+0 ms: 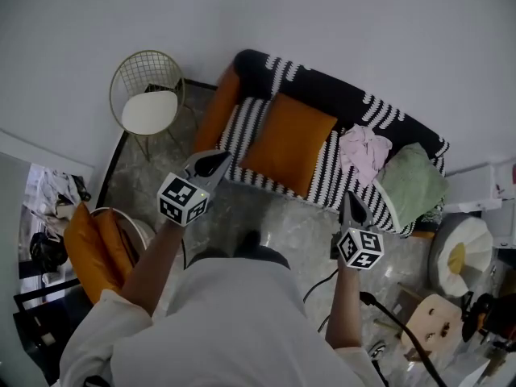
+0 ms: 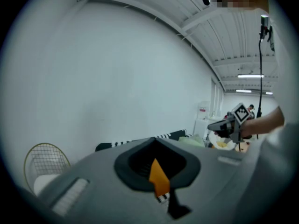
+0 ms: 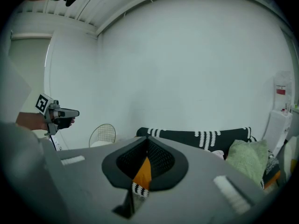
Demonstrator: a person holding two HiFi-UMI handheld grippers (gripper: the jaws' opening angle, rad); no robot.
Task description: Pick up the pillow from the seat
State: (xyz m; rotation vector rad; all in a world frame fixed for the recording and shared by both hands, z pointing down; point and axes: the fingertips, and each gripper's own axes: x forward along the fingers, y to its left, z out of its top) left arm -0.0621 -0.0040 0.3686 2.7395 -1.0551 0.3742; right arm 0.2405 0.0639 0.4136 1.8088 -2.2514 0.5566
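Note:
An orange pillow (image 1: 286,141) leans on the seat of a black-and-white striped sofa (image 1: 339,95). Through the gap at each gripper's closed jaws, a sliver of the orange pillow (image 2: 158,174) (image 3: 144,171) shows. My left gripper (image 1: 219,160) hovers above the floor just off the sofa's front left corner, shut and empty, short of the pillow. My right gripper (image 1: 351,200) hangs near the sofa's front edge, below a pink cloth (image 1: 364,153), also shut with nothing in it. Each gripper sees the other: the right gripper (image 2: 229,123) and the left gripper (image 3: 58,113).
A second orange cushion (image 1: 216,107) stands at the sofa's left arm, and a green cushion (image 1: 411,185) fills its right end. A gold wire chair (image 1: 149,103) stands to the left. Orange cushions (image 1: 93,248) lie at far left. A cable (image 1: 395,321) and clutter sit at lower right.

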